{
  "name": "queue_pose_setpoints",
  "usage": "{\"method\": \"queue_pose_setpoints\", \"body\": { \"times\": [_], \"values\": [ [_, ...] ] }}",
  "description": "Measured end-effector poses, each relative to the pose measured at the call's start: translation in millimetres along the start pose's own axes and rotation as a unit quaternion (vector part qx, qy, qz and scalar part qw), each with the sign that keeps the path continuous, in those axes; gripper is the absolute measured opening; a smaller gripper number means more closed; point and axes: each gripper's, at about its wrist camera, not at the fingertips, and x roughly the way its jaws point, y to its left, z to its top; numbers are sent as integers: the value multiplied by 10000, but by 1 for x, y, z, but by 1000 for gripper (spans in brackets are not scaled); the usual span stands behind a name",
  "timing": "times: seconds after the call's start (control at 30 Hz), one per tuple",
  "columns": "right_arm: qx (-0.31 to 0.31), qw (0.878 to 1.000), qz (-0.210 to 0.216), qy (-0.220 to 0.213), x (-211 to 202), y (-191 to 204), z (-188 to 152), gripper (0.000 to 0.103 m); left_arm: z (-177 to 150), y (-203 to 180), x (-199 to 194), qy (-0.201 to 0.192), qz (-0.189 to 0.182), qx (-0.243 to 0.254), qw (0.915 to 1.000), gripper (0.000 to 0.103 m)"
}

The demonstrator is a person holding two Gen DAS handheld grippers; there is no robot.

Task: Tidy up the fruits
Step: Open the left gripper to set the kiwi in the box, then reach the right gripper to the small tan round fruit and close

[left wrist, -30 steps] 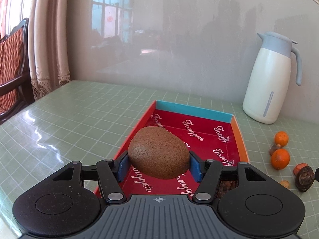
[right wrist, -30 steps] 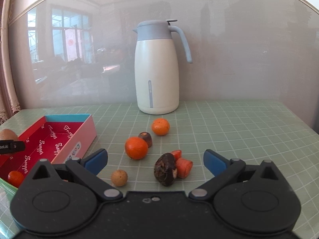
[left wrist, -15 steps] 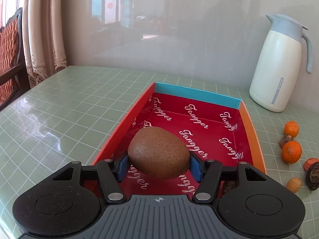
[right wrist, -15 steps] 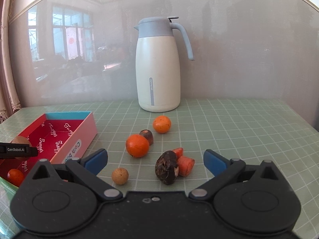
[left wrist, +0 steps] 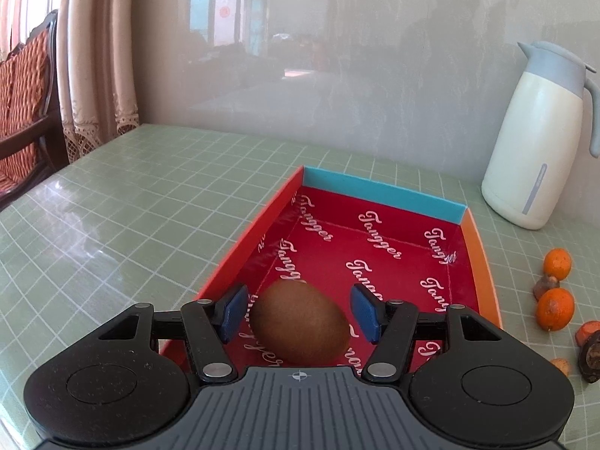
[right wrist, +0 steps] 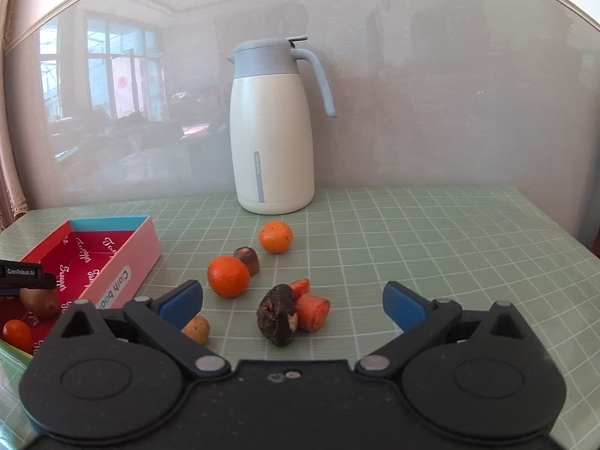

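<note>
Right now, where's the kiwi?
Left wrist view: kiwi lies on the red box floor at its near end, between the open left gripper pads, touching neither.

A glossy grey wall (left wrist: 375, 75) reflects bright windows; lace-trimmed curtains (left wrist: 97, 56) and a cushioned wooden chair (left wrist: 22, 112) stand left

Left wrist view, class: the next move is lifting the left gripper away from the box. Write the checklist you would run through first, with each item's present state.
1. Kiwi lies inside the red box: ok.
2. Left gripper open, pads off the kiwi: ok.
3. Kiwi settled and not rolling: cannot tell.
4. Bare floor left in the box for more fruit: ok.
5. Right gripper open and holding nothing: ok.
6. Near orange on the table, nothing on top of it: ok.
</note>
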Motion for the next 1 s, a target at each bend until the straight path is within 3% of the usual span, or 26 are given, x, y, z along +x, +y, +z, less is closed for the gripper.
{"method": "queue_pose_setpoints", "body": {
  "times": [0.33, 0.47, 0.9, 1.0],
  "values": [
    [-7, 10000, 46, -63, -3, -1, 1, 103, -2, 22, -39, -237, -58, -173, 9996, 61],
    [-36, 9999, 87, -70, -3, 2, 1, 103, -7, 27, -63, -474, 5, 0, 9989, 79],
    [-325, 9989, 328, 0, 1, 24, -3, 102, -36, 31, -105, -667, 31, 276, 9974, 86],
    [-430, 9982, 423, 56, 4, 32, -5, 97, -38, 35, -107, -636, -19, 137, 9979, 87]
  ]
}}
